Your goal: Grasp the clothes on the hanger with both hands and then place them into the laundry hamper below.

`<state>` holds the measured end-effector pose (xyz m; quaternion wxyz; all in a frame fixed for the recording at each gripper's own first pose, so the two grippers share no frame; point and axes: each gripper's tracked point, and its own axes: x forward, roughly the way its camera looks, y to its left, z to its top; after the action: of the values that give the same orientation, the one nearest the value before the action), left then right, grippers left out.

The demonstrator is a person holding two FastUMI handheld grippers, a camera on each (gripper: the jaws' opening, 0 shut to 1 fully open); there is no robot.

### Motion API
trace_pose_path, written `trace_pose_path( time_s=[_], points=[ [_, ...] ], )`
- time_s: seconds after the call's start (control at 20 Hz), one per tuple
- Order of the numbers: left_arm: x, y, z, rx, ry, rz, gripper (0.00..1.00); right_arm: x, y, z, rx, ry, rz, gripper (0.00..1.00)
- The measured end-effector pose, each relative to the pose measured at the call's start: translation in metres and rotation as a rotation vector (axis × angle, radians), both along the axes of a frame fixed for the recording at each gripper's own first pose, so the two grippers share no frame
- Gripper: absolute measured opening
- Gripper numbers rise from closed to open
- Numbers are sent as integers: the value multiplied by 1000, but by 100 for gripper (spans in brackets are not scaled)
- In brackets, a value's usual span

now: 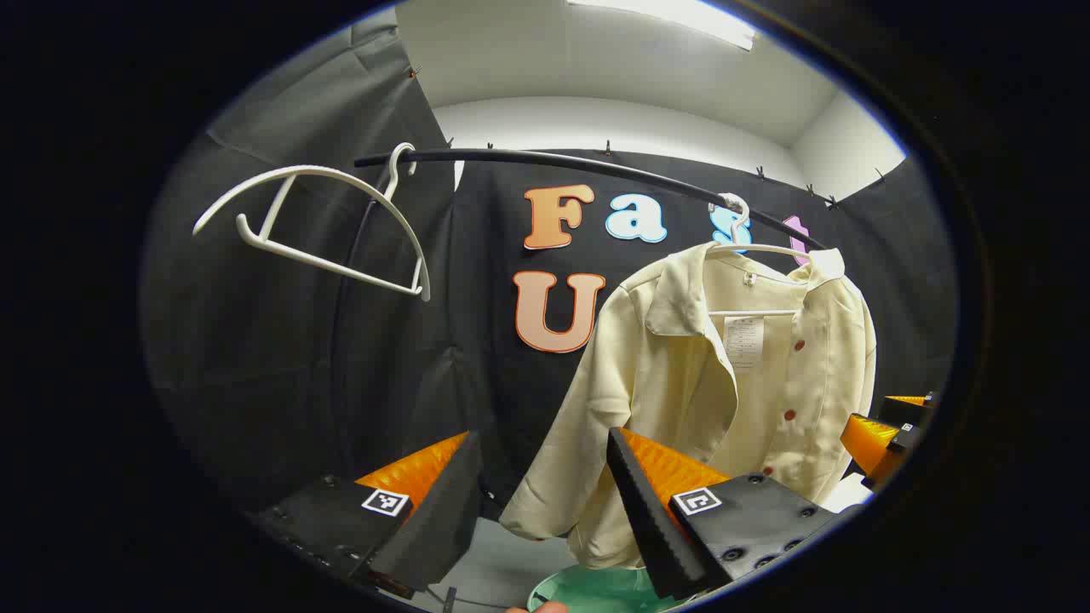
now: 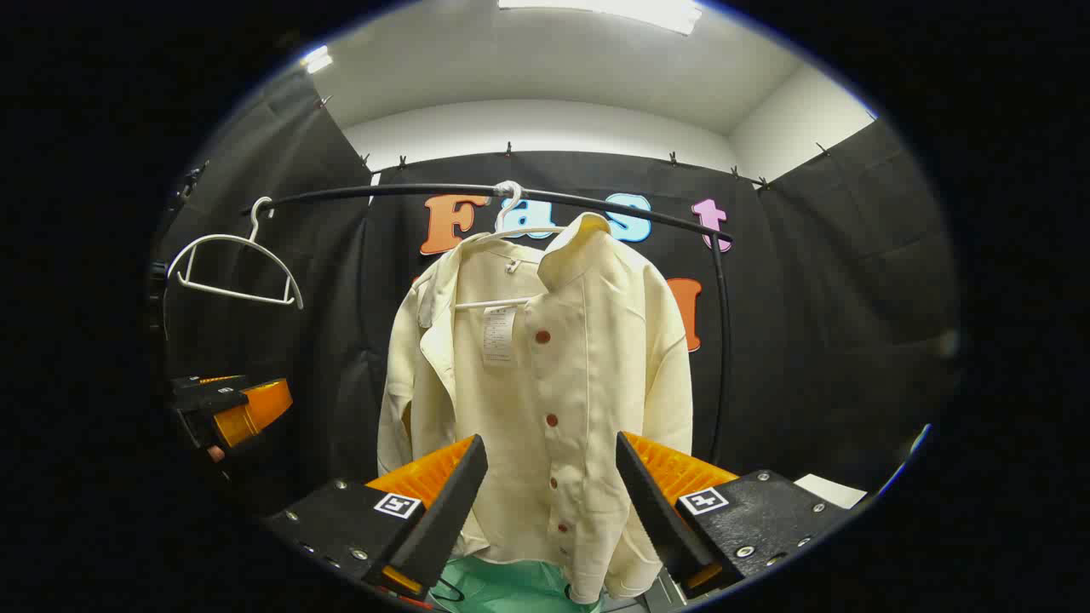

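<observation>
1. Your left gripper [image 1: 545, 498] sits at 6 o'clock in the left gripper view with its two fingers spread wide and nothing between them. The shirt's sleeve hangs behind the gap; whether it touches the right finger cannot be told.
2. Your right gripper [image 2: 552, 502] sits at 6 o'clock in the right gripper view, fingers likewise wide apart and gripping nothing. The shirt front hangs behind the gap between them.
3. You can see the right gripper at 4 o'clock in the left gripper view, near the shirt's far edge. The left gripper shows at 9 o'clock in the right gripper view, well apart from the shirt.
4. The cream shirt [image 1: 724, 383] [image 2: 553, 375] with dark red buttons hangs on a white hanger [image 1: 758, 249] [image 2: 502, 232]. It lies toward 3 o'clock of centre in the left gripper view and close to centre in the right gripper view. Its front is open near the collar, with a label visible inside.
5. That hanger hooks over a black rail [image 1: 553, 160] [image 2: 409, 191] that arcs across the top of both views.
6. An empty white hanger [image 1: 315, 221] [image 2: 234, 268] hangs from the same rail, at 10 o'clock in both views, well apart from the shirt.
7. The pale green laundry hamper [image 1: 596, 592] [image 2: 502, 587] shows at 6 o'clock in both views, directly under the shirt's hem.
</observation>
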<state>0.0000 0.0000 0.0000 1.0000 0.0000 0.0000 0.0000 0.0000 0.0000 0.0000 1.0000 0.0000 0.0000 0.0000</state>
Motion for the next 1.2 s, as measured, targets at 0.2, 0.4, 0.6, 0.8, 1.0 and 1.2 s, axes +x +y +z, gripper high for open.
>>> trace_pose_path(
  time_s=[0.2, 0.4, 0.6, 0.8, 1.0, 1.2],
  points=[
    [-1, 1, 2, 9, -2, -2, 96, 1, 0, -1, 3, 5, -5, 94],
    [-1, 1, 2, 18, -3, -5, 96, 1, -3, -4, 13, 10, -13, 94],
    [3, -3, 3, 30, -3, -11, 96, 4, -8, -5, 24, 15, -24, 94],
    [2, -7, 8, 43, -19, -21, 96, 5, -14, -10, 32, 19, -33, 94],
    [-2, -10, 13, 59, -34, -31, 97, 12, -26, -8, 23, 11, -56, 94],
    [-5, -13, 17, 73, -46, -39, 96, 32, -39, -9, 22, 13, -79, 94]
  ],
)
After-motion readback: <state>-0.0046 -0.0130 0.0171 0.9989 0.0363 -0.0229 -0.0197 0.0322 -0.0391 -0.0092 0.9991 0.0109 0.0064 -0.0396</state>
